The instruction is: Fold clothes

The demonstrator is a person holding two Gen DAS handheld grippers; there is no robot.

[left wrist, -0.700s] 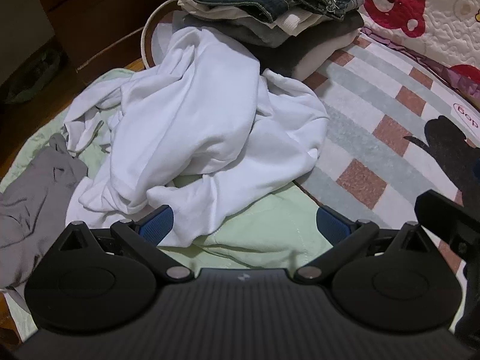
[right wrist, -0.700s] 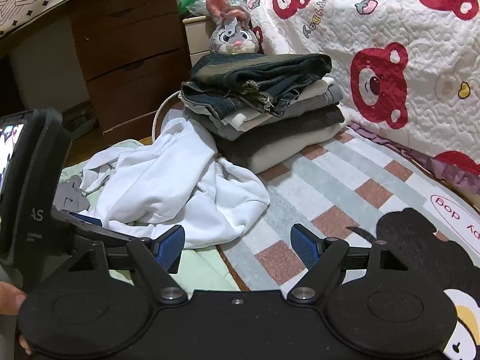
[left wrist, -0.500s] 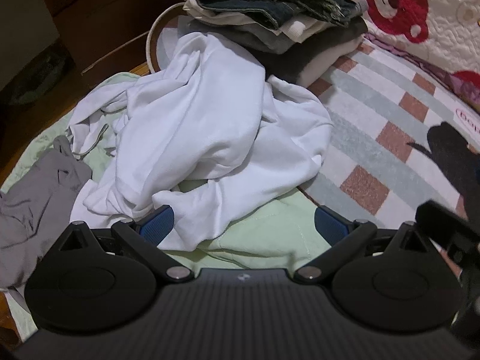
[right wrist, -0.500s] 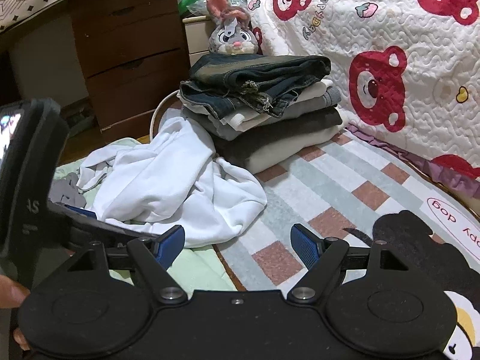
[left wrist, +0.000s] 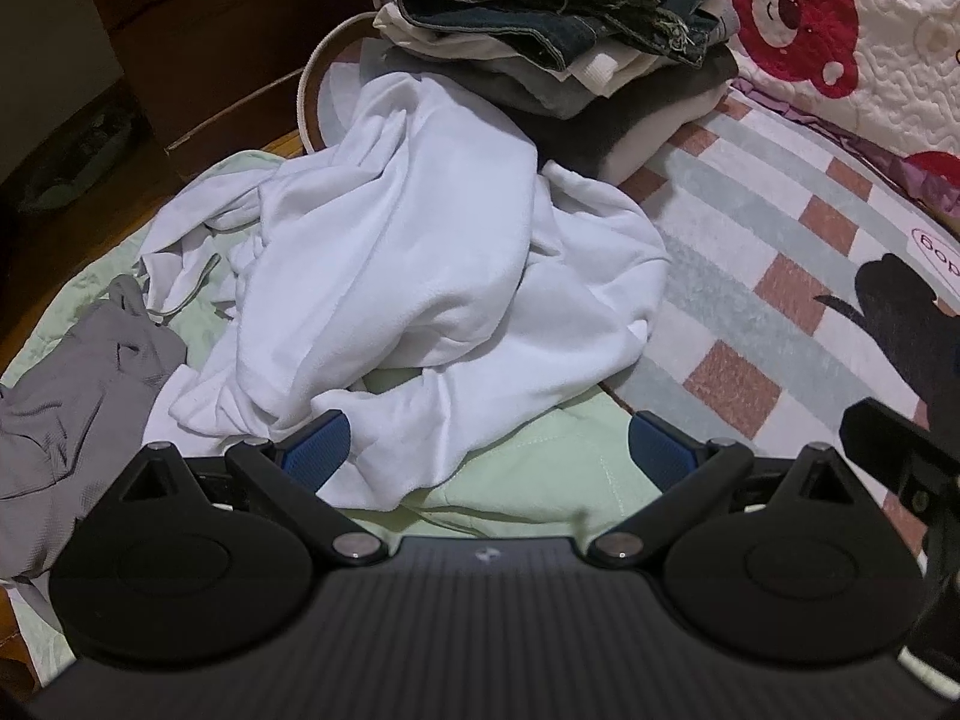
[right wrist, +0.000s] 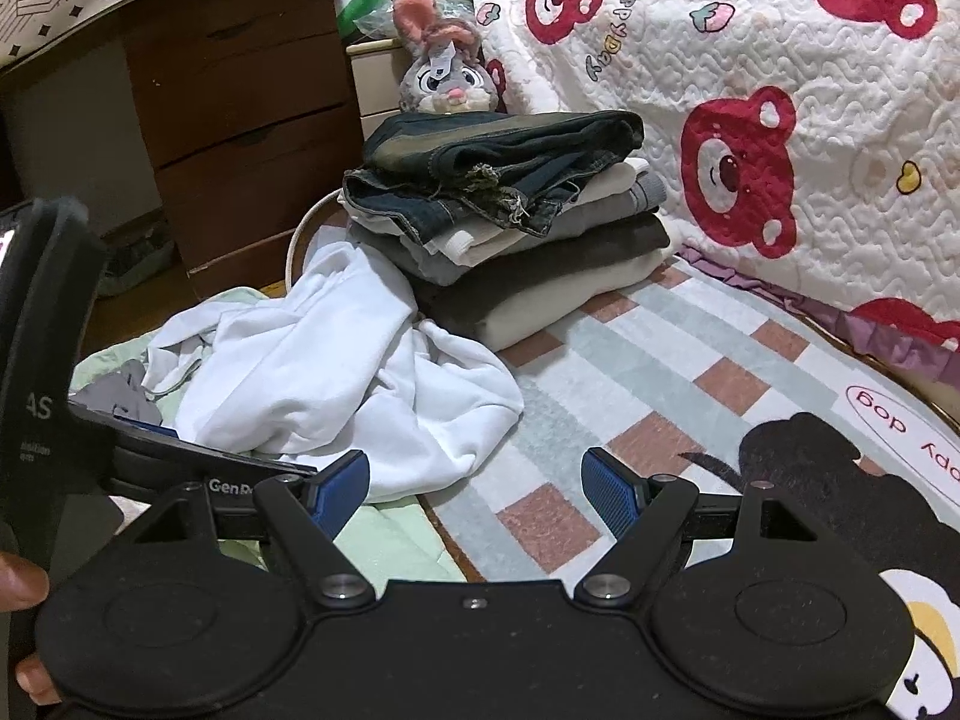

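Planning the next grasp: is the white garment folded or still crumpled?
Crumpled. The white garment lies bunched in loose ridges on the green cloth, unlike the folded stack.

Three loose garments are being counted: one white garment [left wrist: 420,276], one grey garment [left wrist: 78,384], one pale green garment [left wrist: 540,468]. One folded stack [right wrist: 510,222] and one plush rabbit [right wrist: 441,75] are being seen.

The left gripper [left wrist: 489,441] had eased forward and downward over the heap — the white garment [left wrist: 414,276] loomed larger between its spread fingers, and the folded stack [left wrist: 558,54] slid lower in its view. The right gripper [right wrist: 474,489] crept forward only a little toward the checked mat [right wrist: 648,384] — the left unit's body had tilted further beside it.
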